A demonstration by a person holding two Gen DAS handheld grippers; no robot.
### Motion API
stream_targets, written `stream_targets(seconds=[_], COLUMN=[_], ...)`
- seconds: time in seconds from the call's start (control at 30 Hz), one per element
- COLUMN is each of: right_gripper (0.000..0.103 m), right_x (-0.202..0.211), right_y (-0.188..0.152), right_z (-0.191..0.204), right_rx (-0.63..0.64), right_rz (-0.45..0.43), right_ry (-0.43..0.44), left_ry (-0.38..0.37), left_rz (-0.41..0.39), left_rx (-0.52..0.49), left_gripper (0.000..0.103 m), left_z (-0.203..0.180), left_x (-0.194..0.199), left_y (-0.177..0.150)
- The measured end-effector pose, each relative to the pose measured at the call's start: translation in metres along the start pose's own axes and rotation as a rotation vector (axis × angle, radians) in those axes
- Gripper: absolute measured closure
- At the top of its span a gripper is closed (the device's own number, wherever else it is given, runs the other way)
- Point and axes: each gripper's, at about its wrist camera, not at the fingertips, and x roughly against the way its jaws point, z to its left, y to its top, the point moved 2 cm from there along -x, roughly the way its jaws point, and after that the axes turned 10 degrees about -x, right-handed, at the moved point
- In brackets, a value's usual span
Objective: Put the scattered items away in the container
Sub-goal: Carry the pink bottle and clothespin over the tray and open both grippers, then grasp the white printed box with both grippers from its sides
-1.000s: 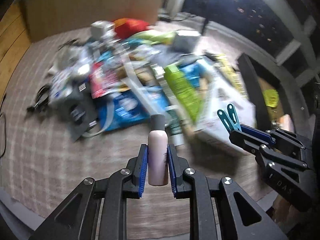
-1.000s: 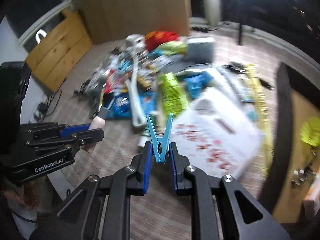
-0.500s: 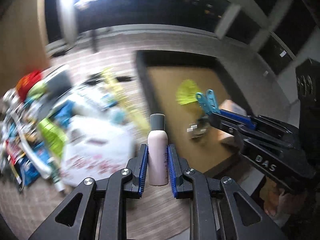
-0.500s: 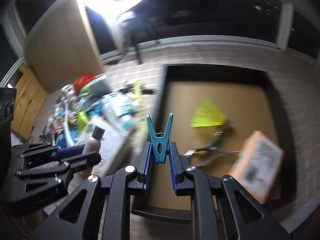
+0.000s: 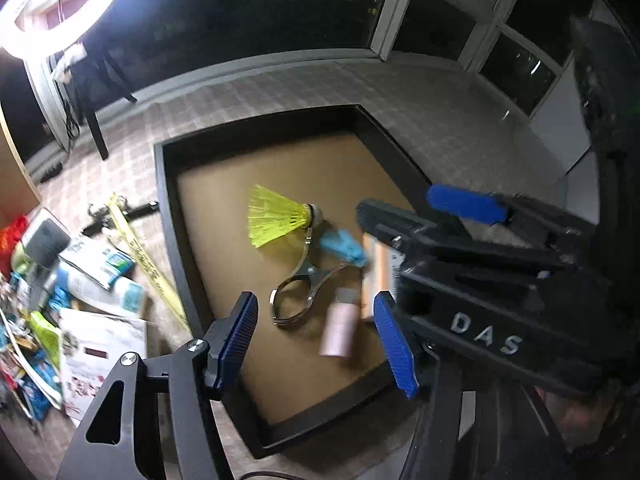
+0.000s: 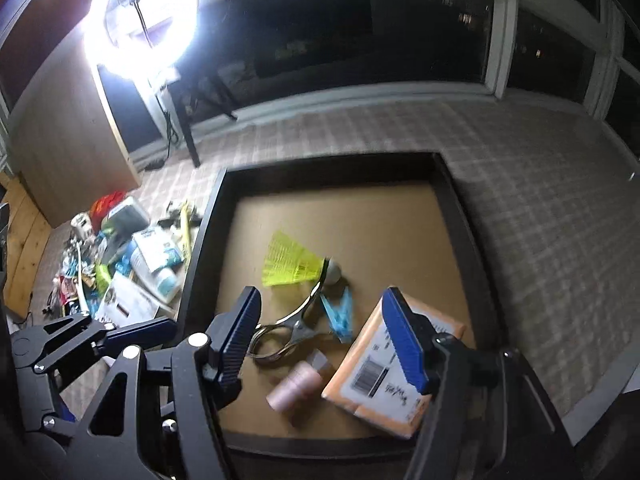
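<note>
My left tool [image 5: 320, 348] hangs over the near part of the tray [image 5: 168, 216], its jaws opening and well apart, nothing pressed between the blue pads. The pink bottle [image 5: 339, 330] shows in the gap between them, blurred, lying over the tray's brown floor with its grey cap pointing away from me; I cannot tell whether it has landed.

My right tool [image 6: 328, 336] is over the same tray [image 6: 208, 232], its jaws opening too and standing wide, gripping nothing. The blue peg [image 6: 339, 316] lies on the tray floor, just beside the metal clip [image 6: 288, 332] and near the cork end of the yellow shuttlecock [image 6: 292, 266]. The bottle [image 6: 295, 386] sits close against the orange parcel [image 6: 380, 384], which fills the tray's near right corner; whether they touch I cannot tell. In the left view the right tool [image 5: 436, 216] comes in from the right, partly covering the parcel [image 5: 378, 264] and the peg [image 5: 344, 246].

The tray rests on a checked rug [image 6: 540, 220]. Left of it, outside the tray, a pile of clutter [image 6: 132, 264] lies on the rug: packets, papers, a yellow strip, a red thing at the far end. A ring light [image 6: 140, 16] glares at the back.
</note>
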Motion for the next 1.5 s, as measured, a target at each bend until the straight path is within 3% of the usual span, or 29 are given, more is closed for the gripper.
stream_targets(seconds=[0.2,0.47,0.73,0.9,1.07,1.23,1.5], right_gripper=[0.041,0.041,0.041,0.041,0.042,0.047,0.053], right_x=[-0.008,-0.018,-0.026,-0.04,-0.056,-0.068,-0.089], right_y=[-0.002,-0.016,-0.042,-0.066,-0.088,-0.1,-0.105], right_z=[0.009,0.046,0.108,0.152,0.177,0.183,0.177], right_rx=[-0.009,0.043,0.086,0.097,0.09,0.078,-0.028], right_rz=[0.015,0.034,0.083,0.144,0.192,0.221,0.298], right_ry=[0.008,0.024,0.149,0.202,0.2,0.162,0.177], left_ry=[0.051,0.132,0.189,0.195,0.155,0.123,0.064], left_rz=[0.023,0.057,0.091,0.108,0.137,0.149,0.171], left_rx=[0.051,0.141,0.273,0.274,0.242,0.221,0.163], left_gripper=[0.044,0.043,0.043,0.043,0.043,0.044,0.044], left_z=[0.023,0.091,0.175,0.203,0.214,0.218,0.216], left_x=[0.003,0.014,0.032,0.036,0.03,0.022,0.006], left_y=[-0.005,-0.036,-0.086,-0.114,-0.132,-0.138,-0.139])
